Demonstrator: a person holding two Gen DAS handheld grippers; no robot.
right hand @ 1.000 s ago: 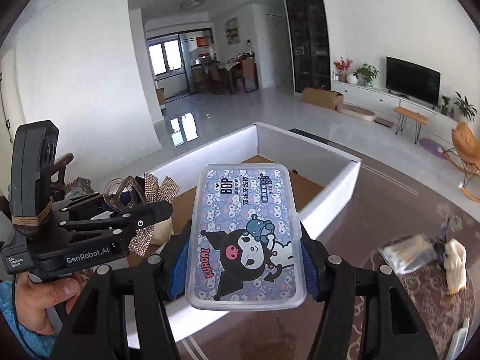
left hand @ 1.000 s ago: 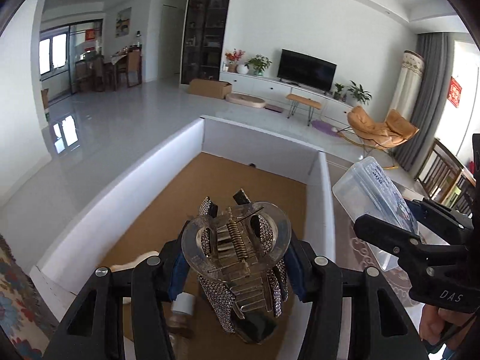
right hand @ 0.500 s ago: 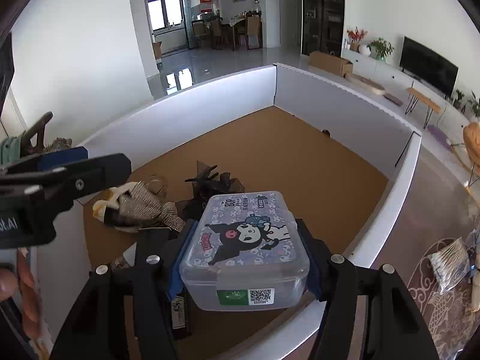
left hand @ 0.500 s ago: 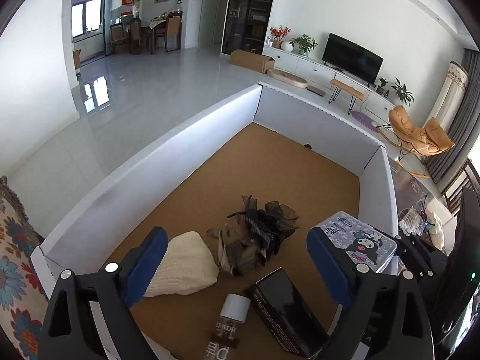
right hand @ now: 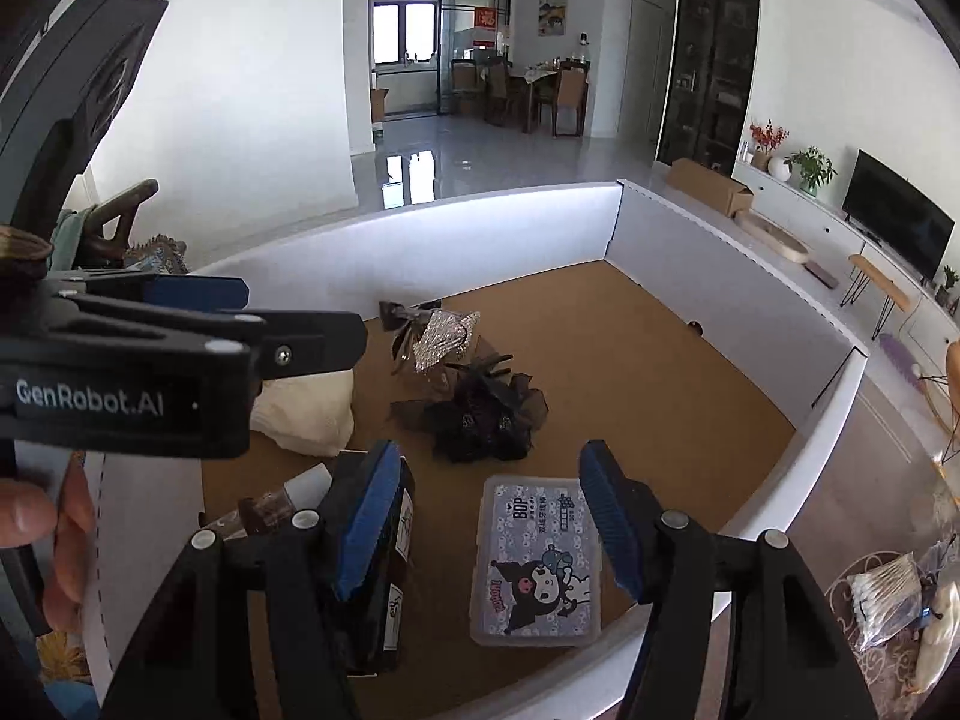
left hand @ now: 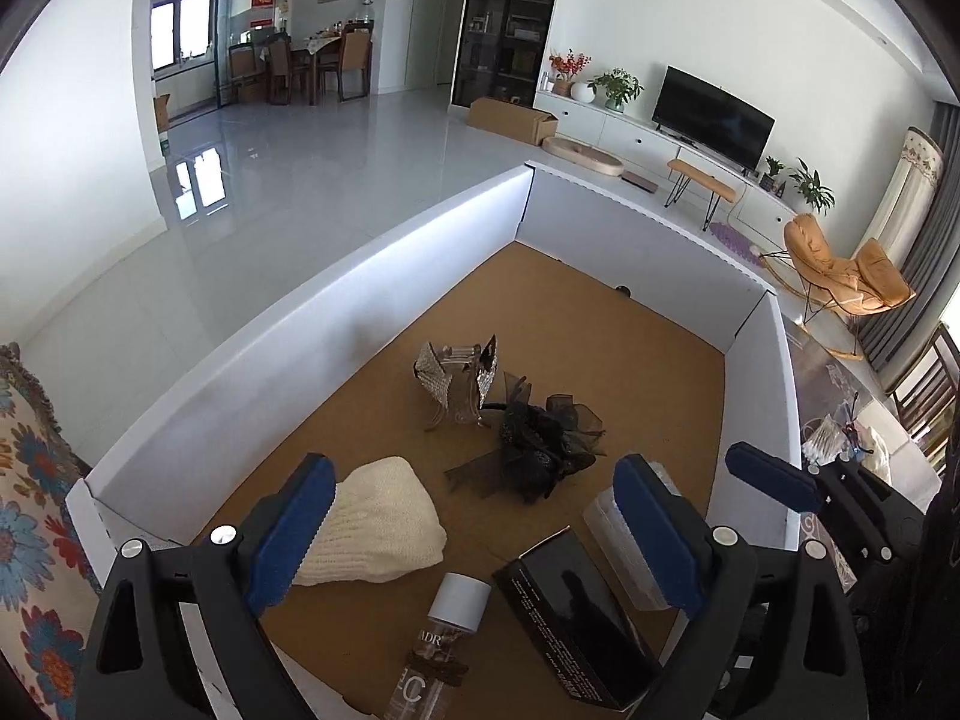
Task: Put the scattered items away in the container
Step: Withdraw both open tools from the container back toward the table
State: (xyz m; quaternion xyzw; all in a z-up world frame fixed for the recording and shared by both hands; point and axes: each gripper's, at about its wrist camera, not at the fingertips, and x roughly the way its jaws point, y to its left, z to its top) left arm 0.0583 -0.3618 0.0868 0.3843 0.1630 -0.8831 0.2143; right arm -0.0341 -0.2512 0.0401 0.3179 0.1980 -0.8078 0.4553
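We record both hand-held tools over the near end of the container (left hand: 384,252), a large white-walled box with a brown floor. The left gripper (left hand: 474,534) stands wide with nothing between its blue pads; the right gripper (right hand: 492,516) stands wide as well, and the plastic box (right hand: 537,564) with the cartoon lid lies flat on the box floor between and just below its fingers, untouched.

Nearest the left gripper we note a cream knitted cloth (left hand: 375,525), a small bottle (left hand: 441,642) and a black carton (left hand: 576,606). Beyond them sit a black gauze bow (left hand: 540,438) and a sparkly hair clip (left hand: 456,381), both inside the walls.

The remaining scattered items lie outside: a clear packet of cotton swabs (right hand: 885,594) and some pale things beside it rest on the rug, right of the container's right wall. We judge the right gripper the nearer of the two. In the right wrist view the packet's long axis runs slantwise, up to the right, so we expect the fingers to need closing across its short side
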